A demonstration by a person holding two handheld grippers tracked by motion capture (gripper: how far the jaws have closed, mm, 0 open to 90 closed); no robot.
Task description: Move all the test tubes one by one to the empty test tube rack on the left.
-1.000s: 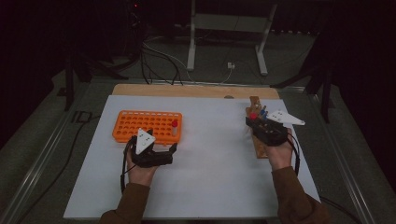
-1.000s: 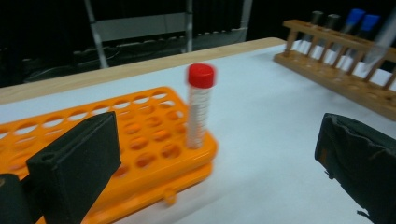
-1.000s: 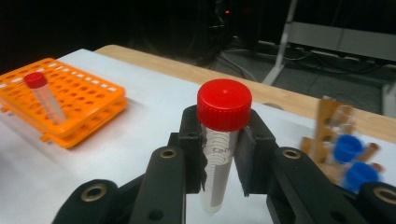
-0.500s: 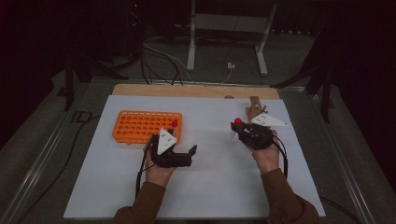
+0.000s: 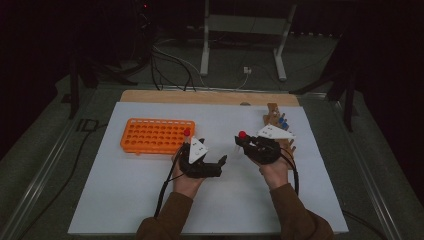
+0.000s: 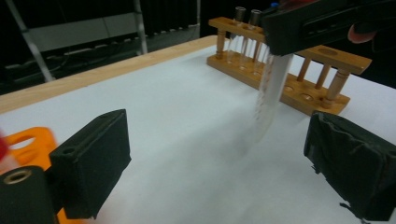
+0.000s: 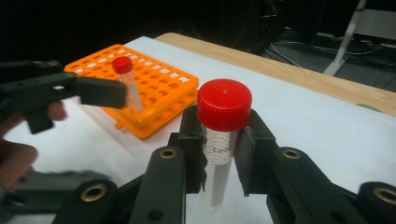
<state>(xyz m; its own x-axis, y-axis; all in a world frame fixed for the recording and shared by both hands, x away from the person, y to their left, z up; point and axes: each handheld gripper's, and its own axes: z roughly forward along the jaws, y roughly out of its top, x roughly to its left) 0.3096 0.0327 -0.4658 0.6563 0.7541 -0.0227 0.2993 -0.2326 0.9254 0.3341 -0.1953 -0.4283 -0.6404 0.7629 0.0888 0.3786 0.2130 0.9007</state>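
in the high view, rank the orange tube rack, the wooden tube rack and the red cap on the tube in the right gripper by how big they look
1. Orange tube rack, clearly the largest.
2. Wooden tube rack, though the right gripper and hand cover part of it, so its full extent is unsure.
3. Red cap, the smallest.

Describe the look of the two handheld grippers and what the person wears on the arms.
Both the left gripper and the right gripper are black, each topped by a pale three-cornered plate and trailing a dark cable. The jaws are blocky black pads with brass-coloured pivot holes in the linkage. The person's sleeves are brown.
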